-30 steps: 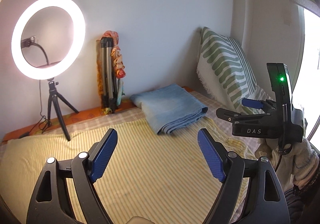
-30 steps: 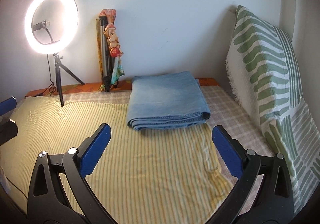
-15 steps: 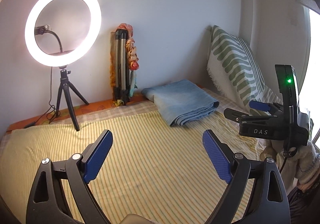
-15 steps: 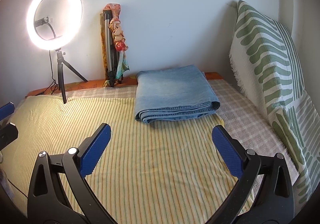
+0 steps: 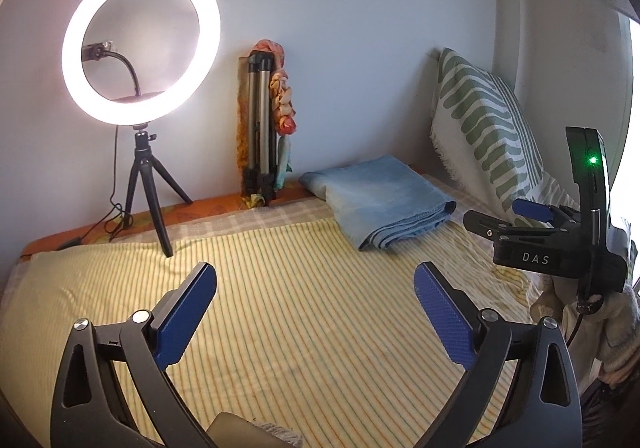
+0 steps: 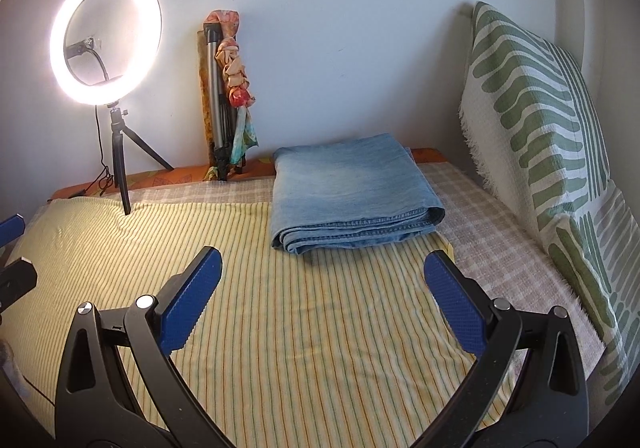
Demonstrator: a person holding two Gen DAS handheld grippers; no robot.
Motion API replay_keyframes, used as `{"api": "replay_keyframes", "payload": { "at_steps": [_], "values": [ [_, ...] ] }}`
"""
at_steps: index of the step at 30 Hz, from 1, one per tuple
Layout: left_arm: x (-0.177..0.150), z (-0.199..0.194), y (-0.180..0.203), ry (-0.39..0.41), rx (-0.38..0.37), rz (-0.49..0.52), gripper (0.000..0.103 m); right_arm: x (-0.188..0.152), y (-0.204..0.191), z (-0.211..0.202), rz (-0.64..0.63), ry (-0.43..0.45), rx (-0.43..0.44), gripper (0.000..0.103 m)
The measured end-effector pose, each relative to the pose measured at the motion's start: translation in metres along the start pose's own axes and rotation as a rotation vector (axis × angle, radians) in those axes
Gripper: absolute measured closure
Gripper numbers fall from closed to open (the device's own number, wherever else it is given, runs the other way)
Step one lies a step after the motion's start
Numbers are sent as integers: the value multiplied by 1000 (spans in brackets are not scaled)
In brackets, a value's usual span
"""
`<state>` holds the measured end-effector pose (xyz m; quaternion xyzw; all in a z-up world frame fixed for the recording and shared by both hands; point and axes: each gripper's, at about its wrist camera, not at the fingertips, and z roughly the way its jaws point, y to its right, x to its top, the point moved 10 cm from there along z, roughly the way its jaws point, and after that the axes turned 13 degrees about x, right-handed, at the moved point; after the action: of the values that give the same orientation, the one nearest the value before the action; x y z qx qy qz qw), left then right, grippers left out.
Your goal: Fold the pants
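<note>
Currently, scene: bed with yellow striped sheet, both grippers hovering low over it.
pants: folded blue jeans, flat rectangular stack at the far side of the bed, near the wall.
pants position: partly on the yellow striped sheet, partly on the checked cover behind and to the right.
pants axis: in the right wrist view the long axis runs from the near edge toward the wall, slightly skewed; layered hem edges face the grippers, rounded fold on the right side.
pants in left view: jeans sit diagonal, stacked edges toward lower right.
left gripper: jaws spread wide, have just been opening, only sheet shows between them, nothing held.
right gripper: jaws wide apart, empty, well short of the jeans.
right gripper in left view: seen from the side, green light lit.
edges: far edge of jeans close to the orange strip along the wall; green-patterned pillow leans right of them, apart.
open room: wide bare sheet between grippers and jeans, and to the left.
clutter: ring light on tripod far left, folded tripod with cloth against wall.
</note>
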<state>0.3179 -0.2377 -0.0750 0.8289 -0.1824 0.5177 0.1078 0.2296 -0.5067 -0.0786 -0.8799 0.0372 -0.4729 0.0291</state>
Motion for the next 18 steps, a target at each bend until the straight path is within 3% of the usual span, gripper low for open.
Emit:
{"api": "replay_keyframes", "payload": {
  "at_steps": [18],
  "values": [
    [2,-1,-3,-1,8,-11,4,-1,-1,-1,-13,5,-15,0]
  ]
}}
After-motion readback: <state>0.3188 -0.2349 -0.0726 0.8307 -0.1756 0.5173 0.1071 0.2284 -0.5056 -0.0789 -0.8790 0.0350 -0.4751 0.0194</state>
